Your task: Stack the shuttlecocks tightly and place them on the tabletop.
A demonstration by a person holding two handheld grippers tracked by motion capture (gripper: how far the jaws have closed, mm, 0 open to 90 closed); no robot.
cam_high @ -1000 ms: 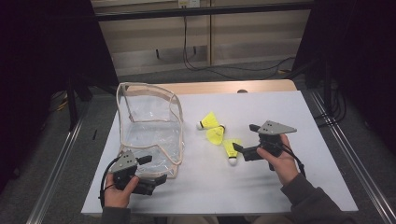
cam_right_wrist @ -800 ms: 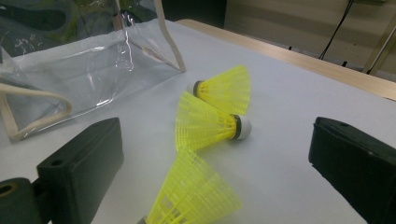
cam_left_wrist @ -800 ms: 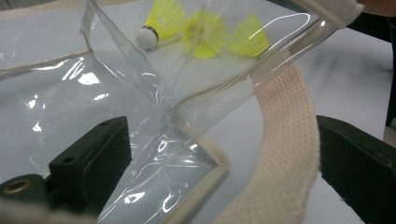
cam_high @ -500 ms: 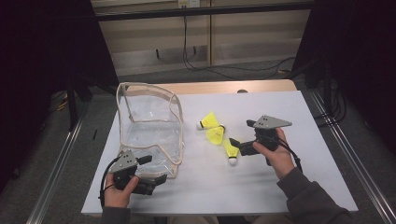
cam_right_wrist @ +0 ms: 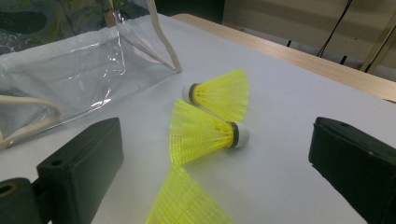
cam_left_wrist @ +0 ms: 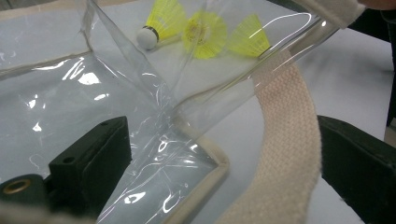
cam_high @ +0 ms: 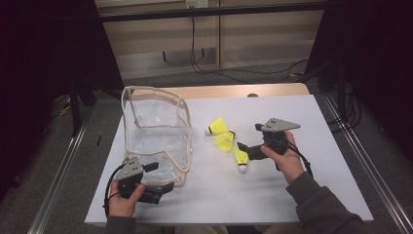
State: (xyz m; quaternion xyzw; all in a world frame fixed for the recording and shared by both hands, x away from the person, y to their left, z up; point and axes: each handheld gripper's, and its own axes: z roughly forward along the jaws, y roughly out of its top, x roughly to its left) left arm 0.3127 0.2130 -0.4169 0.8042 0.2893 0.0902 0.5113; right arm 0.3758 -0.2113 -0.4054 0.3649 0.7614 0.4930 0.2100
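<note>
Step in hand: judged from the layout, picking up the nearest of three yellow shuttlecocks so it can go into the clear bag
Left gripper (cam_high: pixel 155 187): at about 7 o'clock on the table; its jaws stand apart on either side of the bag's near corner and its cloth strap (cam_left_wrist: pixel 285 154), and whether they actually pinch it cannot be told
Right gripper (cam_high: pixel 247 151): at about 4 o'clock, jaws spread wide with nothing between them, pointing toward 9 o'clock at the shuttlecocks
Clear bag (cam_high: pixel 158 131): standing open on the left half of the white table (cam_high: pixel 321 122), mouth up, cream edging all round
Nearest shuttlecock (cam_high: pixel 240 157): just beside the right gripper's tips, cork toward 6 o'clock; in the right gripper view its skirt (cam_right_wrist: pixel 184 200) lies between the jaws at the bottom edge
Middle shuttlecock (cam_right_wrist: pixel 205 132): lying on its side, cork toward 3 o'clock in that view, close to the nearest one
Far shuttlecock (cam_right_wrist: pixel 219 93): cork toward 9 o'clock in that view, nearest the bag
How to do it well: the person should ease the right jaws forward until they straddle the cork end rather than the thin skirt, which would likely crush
Caution: the middle shuttlecock sits so near that a wide sweep could knock it away
Left side's part: keeping the bag corner steady should hold the mouth open for the drop
</note>
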